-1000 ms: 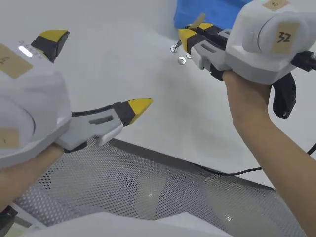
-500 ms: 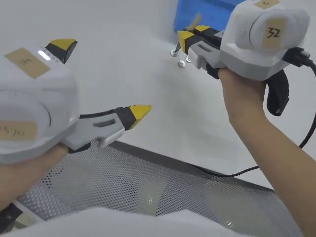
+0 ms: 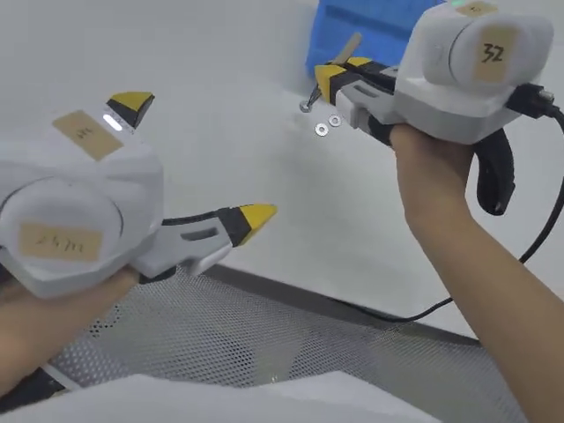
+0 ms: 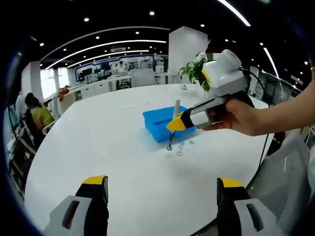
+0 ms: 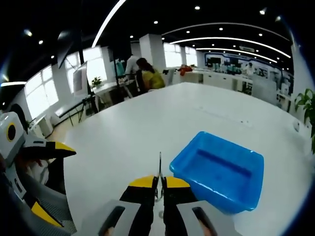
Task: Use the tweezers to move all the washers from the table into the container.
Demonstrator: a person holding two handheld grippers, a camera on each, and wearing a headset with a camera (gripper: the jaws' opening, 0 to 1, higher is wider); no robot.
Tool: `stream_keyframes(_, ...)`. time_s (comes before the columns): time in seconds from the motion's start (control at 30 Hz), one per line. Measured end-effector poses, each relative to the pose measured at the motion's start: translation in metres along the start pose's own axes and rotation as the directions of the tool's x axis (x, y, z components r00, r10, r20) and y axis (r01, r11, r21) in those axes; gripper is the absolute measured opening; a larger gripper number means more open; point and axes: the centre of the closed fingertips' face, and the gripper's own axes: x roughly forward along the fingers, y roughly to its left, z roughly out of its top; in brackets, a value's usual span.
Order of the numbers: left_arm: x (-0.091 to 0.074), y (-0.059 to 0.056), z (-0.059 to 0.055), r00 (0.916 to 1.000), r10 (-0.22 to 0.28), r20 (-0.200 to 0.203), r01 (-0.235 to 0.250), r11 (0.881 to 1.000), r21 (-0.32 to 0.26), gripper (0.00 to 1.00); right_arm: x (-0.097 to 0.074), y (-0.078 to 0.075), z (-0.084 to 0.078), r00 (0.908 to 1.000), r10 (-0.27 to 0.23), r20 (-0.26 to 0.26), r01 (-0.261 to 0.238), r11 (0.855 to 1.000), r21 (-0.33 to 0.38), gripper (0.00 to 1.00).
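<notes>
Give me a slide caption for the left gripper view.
Right claw holds slim metal tweezers tip-down beside small silver washers and a blue plastic container on the white table.

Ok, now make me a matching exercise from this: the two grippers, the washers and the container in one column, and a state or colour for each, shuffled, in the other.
Things:
1. left gripper
2. right gripper
3. washers
4. container

States:
A. blue, past the washers
B. jaws wide apart, holding nothing
C. lying loose on the white table
D. shut on the tweezers

Pairs: 1-B, 2-D, 3-C, 4-A
</notes>
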Motion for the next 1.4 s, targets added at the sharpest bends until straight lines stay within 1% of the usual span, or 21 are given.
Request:
stream_keyframes(0.1, 0.0, -0.001, 0.001, 1.0, -0.001, 0.005, 0.001, 1.0, 0.009, 0.95, -0.005, -0.001, 0.006, 0.9999, -0.002, 0.015, 0.002, 1.0, 0.022, 0.01)
stream_keyframes(0.23, 0.001, -0.002, -0.001, 0.9999, -0.011, 0.001, 0.011, 1.0, 0.01, 0.95, -0.009, -0.005, 0.013, 0.9997, -0.012, 0.02, 0.012, 1.0, 0.012, 0.01)
stream_keyframes(0.33, 0.001, -0.001, -0.002, 1.0, -0.006, -0.002, 0.006, 1.0, 0.013, 0.95, -0.013, -0.011, 0.02, 0.9992, -0.03, 0.028, 0.03, 0.999, -0.014, 0.01)
stream_keyframes(0.47, 0.001, 0.0, -0.001, 1.0, -0.003, 0.001, 0.003, 1.0, 0.012, 0.95, -0.016, -0.02, 0.032, 0.9973, -0.054, 0.048, 0.056, 0.998, -0.024, 0.01)
stream_keyframes(0.6, 0.002, -0.002, -0.003, 0.9999, -0.011, -0.005, 0.011, 1.0, 0.026, 0.95, -0.017, -0.028, 0.043, 0.9945, -0.077, 0.071, 0.078, 0.997, -0.015, 0.01)
stream_keyframes(0.7, 0.002, -0.005, -0.002, 0.9998, -0.018, 0.0, 0.018, 0.999, 0.046, 0.95, -0.013, -0.033, 0.045, 0.994, -0.084, 0.069, 0.086, 0.996, -0.025, 0.02)
stream_keyframes(0.77, 0.002, -0.006, -0.003, 0.9997, -0.024, -0.004, 0.024, 0.998, 0.05, 0.95, -0.01, -0.038, 0.046, 0.9928, -0.098, 0.068, 0.1, 0.994, -0.031, 0.02)
stream_keyframes(0.87, 0.002, -0.006, -0.002, 0.9997, -0.023, 0.002, 0.023, 0.998, 0.056, 0.95, -0.007, -0.046, 0.047, 0.9896, -0.125, 0.072, 0.126, 0.992, -0.021, 0.02)
stream_keyframes(1.07, 0.002, -0.004, -0.002, 0.9999, -0.012, 0.002, 0.011, 0.998, 0.059, 0.95, 0.009, -0.055, 0.041, 0.9882, -0.147, 0.043, 0.148, 0.988, -0.03, 0.02)
stream_keyframes(1.13, 0.002, -0.004, -0.002, 0.9999, -0.012, -0.001, 0.012, 0.998, 0.062, 0.95, 0.014, -0.059, 0.039, 0.987, -0.156, 0.041, 0.157, 0.987, -0.034, 0.02)
stream_keyframes(1.17, 0.002, -0.005, -0.002, 0.9999, -0.013, -0.003, 0.013, 0.998, 0.068, 0.95, 0.018, -0.064, 0.039, 0.9864, -0.159, 0.043, 0.16, 0.987, -0.025, 0.02)
stream_keyframes(1.23, 0.004, -0.007, -0.003, 0.9998, -0.015, -0.009, 0.016, 0.996, 0.092, 0.95, 0.024, -0.065, 0.036, 0.9885, -0.147, 0.034, 0.148, 0.989, -0.016, 0.02)
stream_keyframes(1.27, 0.004, -0.008, -0.005, 0.9997, -0.013, -0.02, 0.015, 0.994, 0.11, 0.95, 0.026, -0.065, 0.035, 0.9885, -0.147, 0.033, 0.148, 0.989, -0.019, 0.02)
stream_keyframes(1.3, 0.005, -0.008, -0.006, 0.9996, -0.012, -0.025, 0.015, 0.993, 0.115, 0.95, 0.028, -0.066, 0.034, 0.9887, -0.147, 0.031, 0.147, 0.989, -0.024, 0.02)
stream_keyframes(1.4, 0.004, -0.006, -0.005, 0.9997, -0.012, -0.022, 0.014, 0.995, 0.102, 0.95, 0.035, -0.068, 0.03, 0.9894, -0.144, 0.019, 0.144, 0.989, -0.022, 0.02)
